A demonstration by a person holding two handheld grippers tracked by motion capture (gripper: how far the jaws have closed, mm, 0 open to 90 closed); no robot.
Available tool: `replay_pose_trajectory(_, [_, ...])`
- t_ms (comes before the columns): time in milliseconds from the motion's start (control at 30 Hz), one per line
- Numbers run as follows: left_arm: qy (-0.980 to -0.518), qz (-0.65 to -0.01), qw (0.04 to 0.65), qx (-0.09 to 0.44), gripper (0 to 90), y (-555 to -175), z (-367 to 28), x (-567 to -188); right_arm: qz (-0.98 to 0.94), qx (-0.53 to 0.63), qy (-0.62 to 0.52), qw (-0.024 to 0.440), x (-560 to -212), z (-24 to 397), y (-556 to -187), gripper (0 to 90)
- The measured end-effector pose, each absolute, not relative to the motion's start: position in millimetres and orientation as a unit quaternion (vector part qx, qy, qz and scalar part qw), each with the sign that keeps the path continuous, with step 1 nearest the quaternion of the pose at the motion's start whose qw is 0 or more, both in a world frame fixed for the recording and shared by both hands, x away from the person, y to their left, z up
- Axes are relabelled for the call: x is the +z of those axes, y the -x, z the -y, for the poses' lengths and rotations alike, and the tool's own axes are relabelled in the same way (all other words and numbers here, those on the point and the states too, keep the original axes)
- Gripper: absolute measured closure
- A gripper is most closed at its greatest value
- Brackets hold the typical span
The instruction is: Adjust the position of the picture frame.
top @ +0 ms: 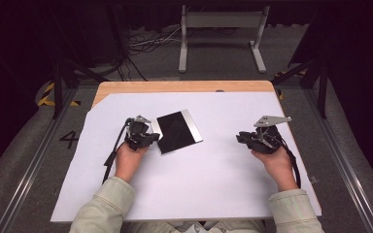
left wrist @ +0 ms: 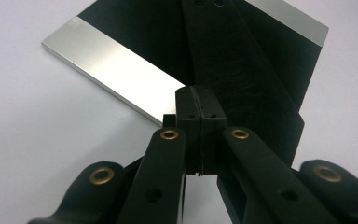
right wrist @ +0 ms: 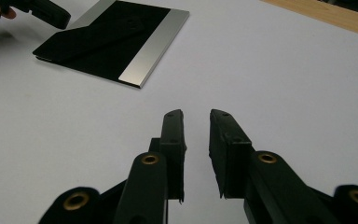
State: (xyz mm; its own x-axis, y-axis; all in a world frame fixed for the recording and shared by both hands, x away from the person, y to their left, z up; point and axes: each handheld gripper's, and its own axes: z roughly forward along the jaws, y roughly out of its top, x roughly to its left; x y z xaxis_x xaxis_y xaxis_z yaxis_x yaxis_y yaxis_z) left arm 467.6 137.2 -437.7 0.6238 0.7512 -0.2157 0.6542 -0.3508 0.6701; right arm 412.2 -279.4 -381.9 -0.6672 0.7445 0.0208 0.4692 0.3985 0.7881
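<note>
A flat rectangular plate [top: 177,130], black in the middle with a silver strip along two opposite edges, lies on the white sheet [top: 213,170] left of centre. My left gripper [top: 151,138] sits at the plate's left edge. In the left gripper view its jaws are pressed together, tips [left wrist: 198,105] over the near corner of the plate [left wrist: 116,70], with nothing visible between them. My right gripper [top: 243,138] rests low over the bare sheet at the right, well apart from the plate [right wrist: 116,39]. Its jaws [right wrist: 196,116] stand a little apart with nothing between them.
The white sheet covers most of a wooden table [top: 175,86], whose bare strip shows at the far edge. A grey metal stand [top: 221,29] and loose cables [top: 145,41] sit on the floor beyond. A person's forearms in pale sleeves [top: 104,204] enter from the bottom.
</note>
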Motion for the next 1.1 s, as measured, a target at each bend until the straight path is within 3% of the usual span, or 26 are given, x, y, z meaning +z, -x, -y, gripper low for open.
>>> replay_pose_trajectory(667, [-0.818, -0.431, 0.38, 0.018, 90.0, -467.7, -133.8, -441.0, -0.817, 0.406, -0.373, 0.167, -381.8, 279.8, -412.5, 73.7])
replay_pose_trajectory(1100, [-0.849, -0.381, 0.367, 0.002, 90.0, -450.5, -92.8, -437.7, -0.818, 0.405, -0.373, 0.166, -383.3, 279.6, -414.2, 73.6])
